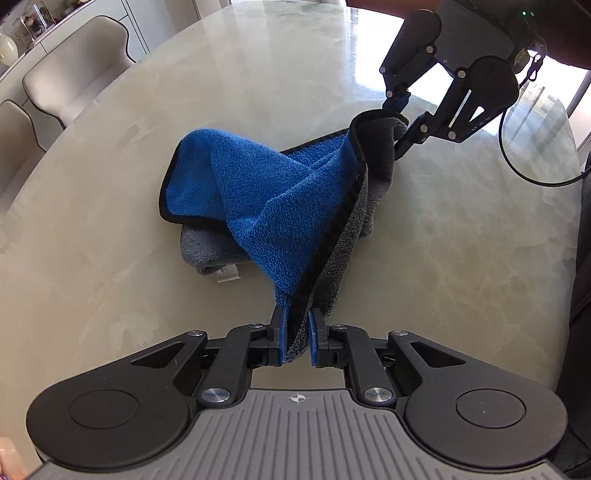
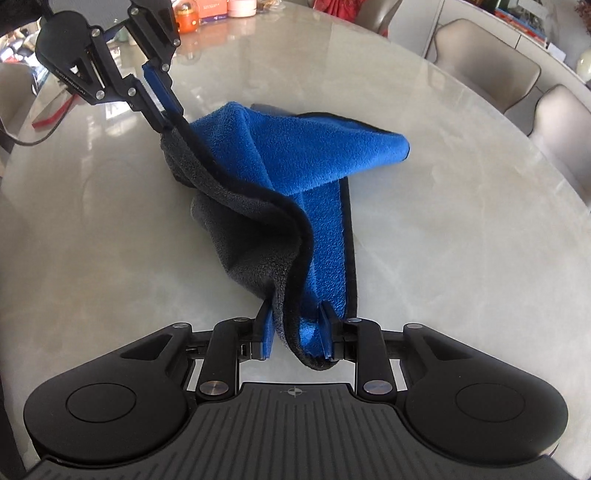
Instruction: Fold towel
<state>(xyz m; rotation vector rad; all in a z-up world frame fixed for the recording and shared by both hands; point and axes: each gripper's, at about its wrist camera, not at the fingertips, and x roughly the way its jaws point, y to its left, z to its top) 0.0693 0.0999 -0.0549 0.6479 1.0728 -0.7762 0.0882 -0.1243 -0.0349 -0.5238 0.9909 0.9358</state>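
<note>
We see a glossy, pale marble-patterned oval tabletop reflecting bright window light, ringed by cream upholstered chairs with dark piping, with pale cabinets behind them and small orange and pink containers at its far edge.

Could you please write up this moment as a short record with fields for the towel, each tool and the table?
towel: blue and grey towel, black trim, bunched, partly lifted, the rest lying on the table
left tool: left tool shut on one towel edge
right tool: right tool shut on another part of the edge
table: pale marble-look table
background: chairs beside the table
</note>
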